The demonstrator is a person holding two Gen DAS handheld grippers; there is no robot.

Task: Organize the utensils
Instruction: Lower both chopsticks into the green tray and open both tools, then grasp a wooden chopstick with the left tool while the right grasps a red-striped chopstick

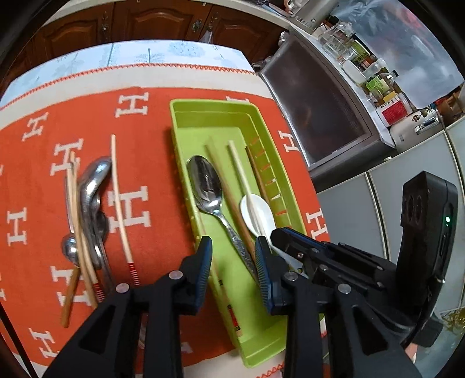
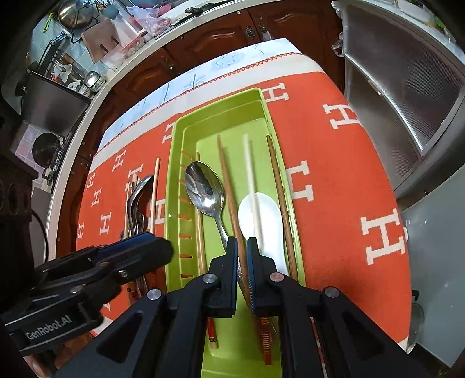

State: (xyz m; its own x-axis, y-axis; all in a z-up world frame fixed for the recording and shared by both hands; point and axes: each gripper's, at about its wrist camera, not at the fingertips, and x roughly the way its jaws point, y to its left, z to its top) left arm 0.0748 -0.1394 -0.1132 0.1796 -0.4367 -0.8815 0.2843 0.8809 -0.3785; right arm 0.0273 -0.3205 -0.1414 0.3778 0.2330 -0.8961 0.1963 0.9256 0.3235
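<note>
A green utensil tray [image 1: 180, 122] lies on the orange cloth and holds a steel spoon [image 1: 205, 183], a white spoon [image 1: 261, 212] and several chopsticks. My left gripper [image 1: 232, 258] hangs open over the tray's near left side. A blurred chopstick [image 1: 216, 279] and the steel spoon's handle lie below the gap. My right gripper [image 2: 241, 258] stands over the tray's near end, its jaws almost together, with a brown chopstick [image 2: 229, 192] and the spoon handle showing beneath. A blurred pale chopstick [image 2: 252, 186] crosses the white spoon [image 2: 267, 212]. Nothing is clearly pinched.
Loose steel spoons and chopsticks [image 1: 90, 197] lie in a heap on the cloth left of the tray, with one pale chopstick [image 1: 119, 197] beside them. A glass-fronted cabinet [image 1: 319, 116] stands close at the table's right edge. Dark wooden cupboards [image 1: 145, 20] run behind.
</note>
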